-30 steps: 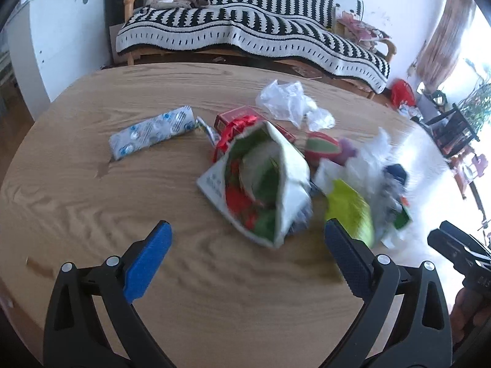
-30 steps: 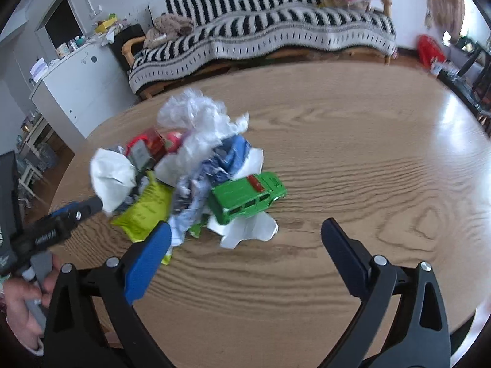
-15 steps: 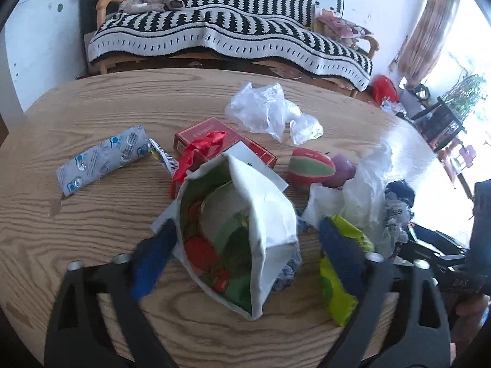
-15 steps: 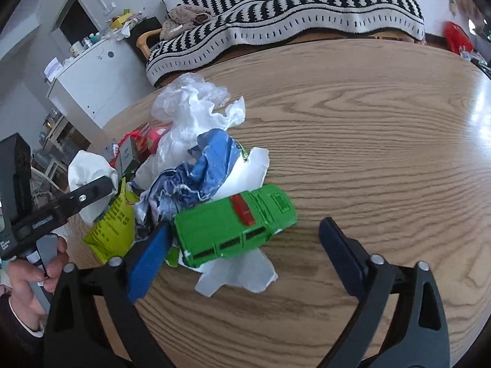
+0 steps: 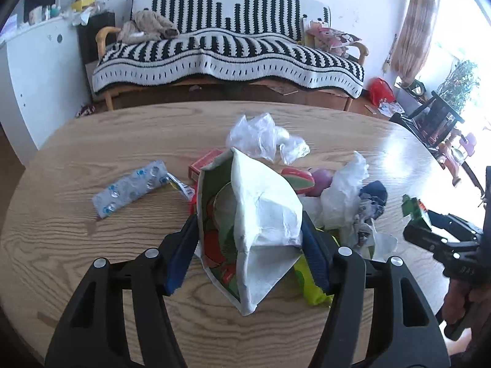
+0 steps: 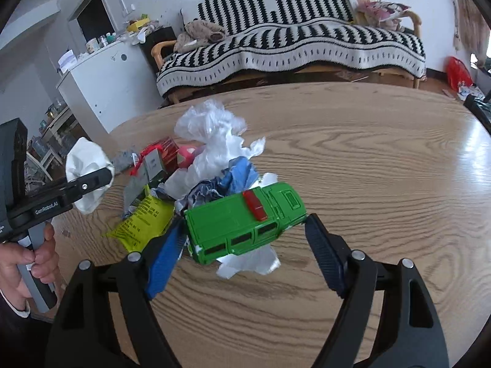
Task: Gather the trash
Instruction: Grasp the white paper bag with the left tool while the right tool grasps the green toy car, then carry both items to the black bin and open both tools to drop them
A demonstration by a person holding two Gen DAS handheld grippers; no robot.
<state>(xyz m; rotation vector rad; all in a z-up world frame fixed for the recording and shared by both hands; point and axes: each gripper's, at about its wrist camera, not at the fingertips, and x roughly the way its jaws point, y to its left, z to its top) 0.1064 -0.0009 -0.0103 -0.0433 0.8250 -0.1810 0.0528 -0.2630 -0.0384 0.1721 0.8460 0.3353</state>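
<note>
We have just been closing both pairs of jaws. Our left gripper (image 5: 249, 247) now clamps the crumpled white paper bag with the red and green print (image 5: 254, 214), pads pressing on its two sides. Our right gripper (image 6: 245, 251) has the green toy car with the red roof light (image 6: 245, 219) between its jaws; the left pad touches, the right one seems just apart. The trash pile lies on the oval wooden table (image 6: 368, 168). We judge that lifting comes next.
</note>
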